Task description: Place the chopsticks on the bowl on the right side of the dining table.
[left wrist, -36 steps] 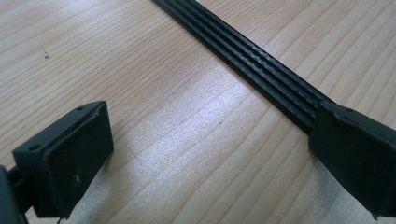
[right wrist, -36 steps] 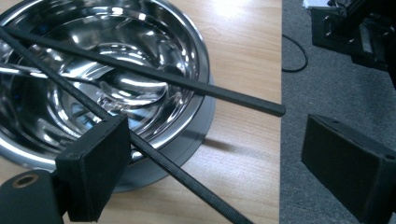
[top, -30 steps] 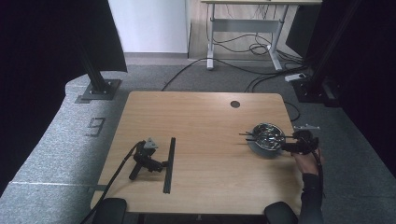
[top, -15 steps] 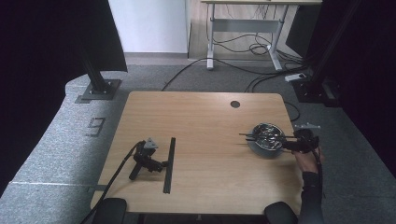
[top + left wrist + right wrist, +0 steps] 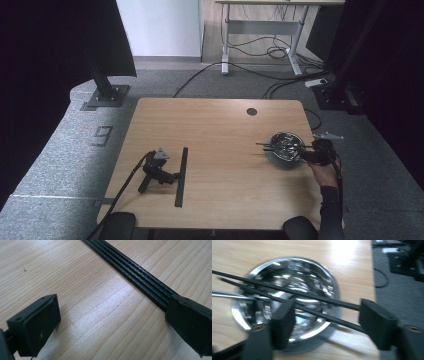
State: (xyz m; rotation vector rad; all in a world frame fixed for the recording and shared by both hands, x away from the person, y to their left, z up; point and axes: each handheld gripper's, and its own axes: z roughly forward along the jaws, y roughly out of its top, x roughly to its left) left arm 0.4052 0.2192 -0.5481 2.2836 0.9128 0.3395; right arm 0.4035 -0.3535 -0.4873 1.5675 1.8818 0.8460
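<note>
Chopsticks, two black ones, lie across the rim of a metal bowl that stands near the right edge of the desk in the high view, and their tips reach out past the bowl towards the middle of the desk. The right gripper, held in the person's right hand, is at the bowl's right side, at the thick ends of the chopsticks. The left gripper lies on the desk near the front left corner, just beside a long black strip that runs from front to back. Compared with the picture of one second ago, the bowl, the strip and the left gripper are in the same places, and the right hand has hardly shifted. In the left gripper view the two pads are wide apart and released, with bare wood between them; the ribbed black strip passes diagonally and goes behind the right pad. In the right gripper view the shiny bowl is just beyond the jaws, and the two chopsticks cross it side by side and run between the two pads. The jaws of the right gripper have just been closing, with the chopsticks between them, but the picture is blurred and a gap is visible beside the sticks, so the pads are not yet pressing on them. A thin metal rod also lies across the left part of the bowl.
</note>
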